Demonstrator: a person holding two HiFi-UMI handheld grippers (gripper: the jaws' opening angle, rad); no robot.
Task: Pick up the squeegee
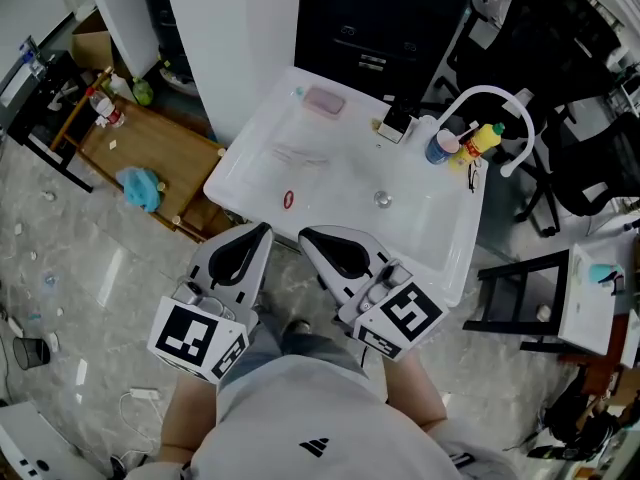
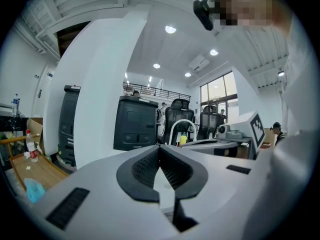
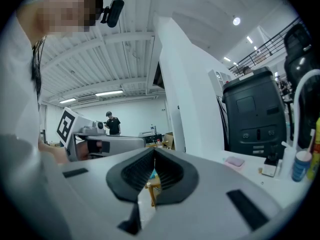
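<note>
A white sink counter (image 1: 262, 153) stands ahead of me. On it lie a pink block (image 1: 324, 100), a small black-and-white object (image 1: 396, 123) and a small red item (image 1: 289, 199). I cannot pick out the squeegee for certain. My left gripper (image 1: 263, 230) and right gripper (image 1: 304, 236) hover side by side just before the counter's near edge, both pointing at it and touching nothing. In the left gripper view the left gripper (image 2: 160, 149) has its pads meeting at the tip, empty. In the right gripper view the right gripper (image 3: 154, 154) is likewise shut and empty.
A curved white faucet (image 1: 490, 98), a blue bottle (image 1: 440, 147) and a yellow bottle (image 1: 485, 138) stand at the counter's right rear. A low wooden platform (image 1: 140, 143) with a blue cloth (image 1: 140, 188) lies left. Black chairs (image 1: 570, 78) and a black stool (image 1: 520, 293) stand right.
</note>
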